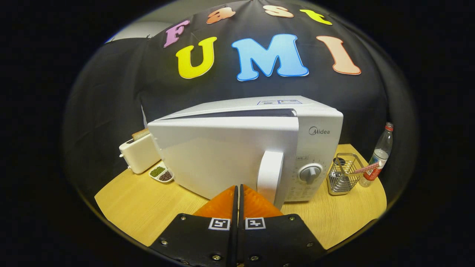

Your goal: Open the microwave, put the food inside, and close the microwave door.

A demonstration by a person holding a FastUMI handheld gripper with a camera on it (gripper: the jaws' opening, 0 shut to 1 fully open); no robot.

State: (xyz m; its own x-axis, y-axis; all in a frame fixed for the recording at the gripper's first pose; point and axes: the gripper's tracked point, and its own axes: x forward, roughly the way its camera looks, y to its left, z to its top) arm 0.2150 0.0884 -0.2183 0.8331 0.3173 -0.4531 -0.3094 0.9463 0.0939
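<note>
- Microwave (237, 148) at centre frame, standing on the wooden counter (141, 207), white, its door (222, 155) swung slightly ajar, with a dark gap along the door's top edge.
- Door handle (270, 174), a vertical white bar at the door's right side, just ahead of the fingertips and a little to their right.
- Control panel to the right of the handle, with a round dial (310, 173).
- Fingers (238, 187) at lower centre, clenched together, tips nearly touching, holding nothing, pointing at the lower edge of the door beside the handle.
- Toaster (139, 155) at left of frame, beside the microwave, with a slice of bread (140, 133) sticking up from its top.
- Small two-part dish (161, 173) in front of the toaster, one half with green bits, the other with dark bits.
- Wire basket (343, 178) at right of frame, just beside the microwave, with a striped straw (365, 168) leaning out of it.
- Clear plastic bottle (379, 154) with a red cap further right, near the basket.
</note>
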